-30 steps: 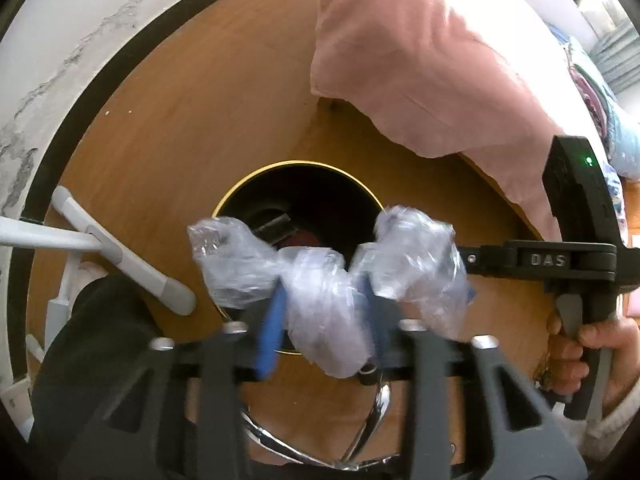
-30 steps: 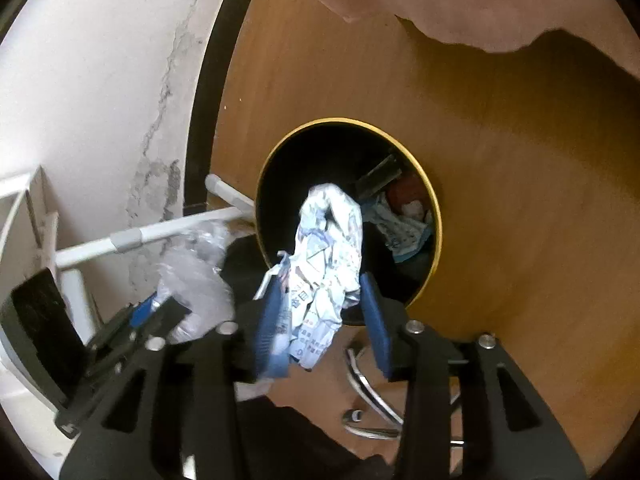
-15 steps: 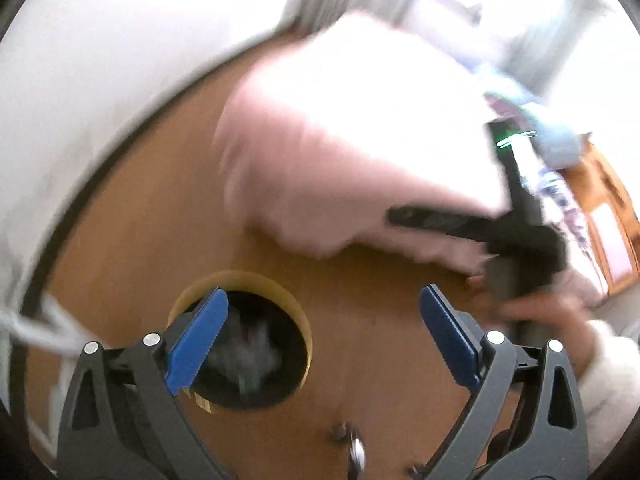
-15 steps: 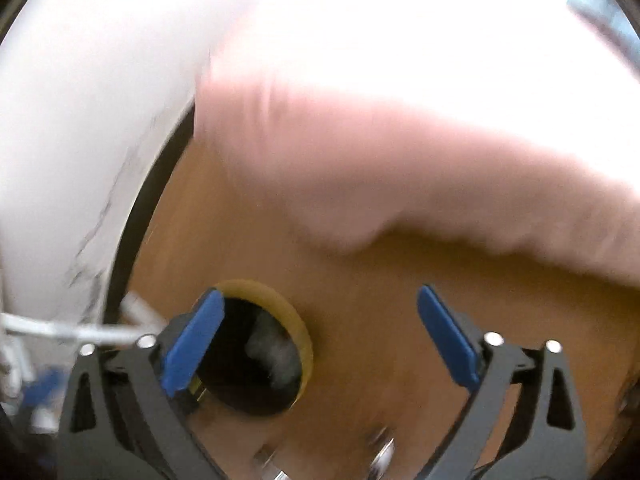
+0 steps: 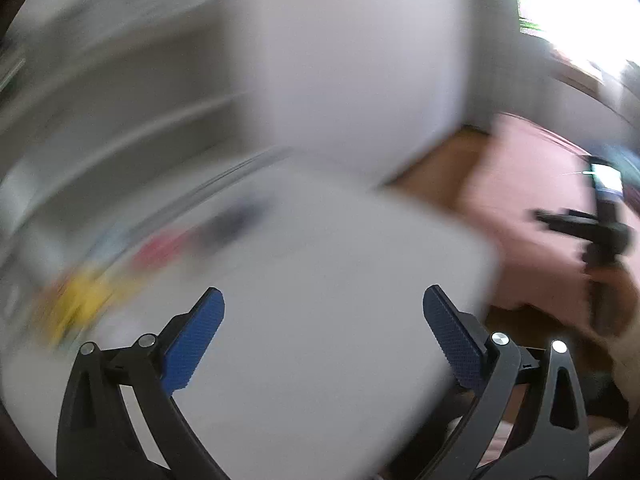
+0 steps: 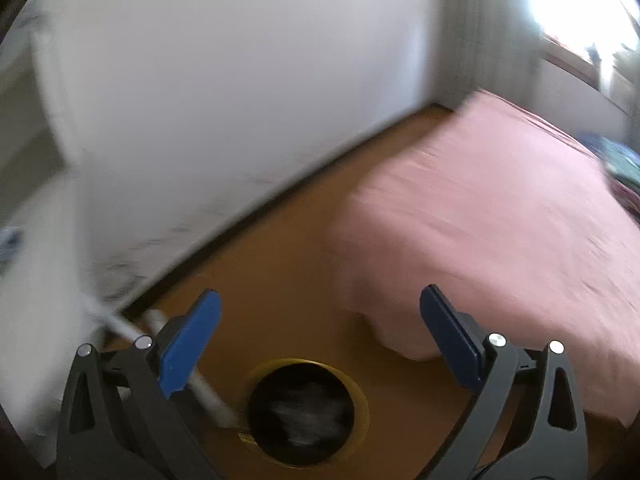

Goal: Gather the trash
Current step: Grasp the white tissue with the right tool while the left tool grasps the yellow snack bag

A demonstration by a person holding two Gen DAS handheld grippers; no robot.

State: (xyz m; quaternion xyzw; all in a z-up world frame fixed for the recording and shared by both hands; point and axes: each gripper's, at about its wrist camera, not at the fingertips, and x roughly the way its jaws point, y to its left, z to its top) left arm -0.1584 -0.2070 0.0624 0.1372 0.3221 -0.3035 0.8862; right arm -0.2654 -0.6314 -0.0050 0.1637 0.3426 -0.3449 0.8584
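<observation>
Both views are motion-blurred. My left gripper (image 5: 323,316) is open and empty above a white tabletop (image 5: 320,280), where blurred yellow (image 5: 80,300) and red (image 5: 164,246) items lie at the far left. My right gripper (image 6: 320,316) is open and empty above the floor. A round black bin with a gold rim (image 6: 352,376) stands low between its fingers, with pale blurred trash (image 6: 304,412) inside. The right gripper also shows in the left wrist view (image 5: 592,228), held at the right.
A bed with a pink sheet (image 6: 500,220) fills the right side. A white wall (image 6: 220,80) runs along the orange-brown floor (image 6: 280,260). A white table leg (image 6: 208,396) stands beside the bin. A bright window (image 6: 580,8) is at the upper right.
Both grippers opened and dropped their trash, the clear plastic and the crumpled paper, into the bin. Both have since lifted and swung upward; the left now looks over the white table.
</observation>
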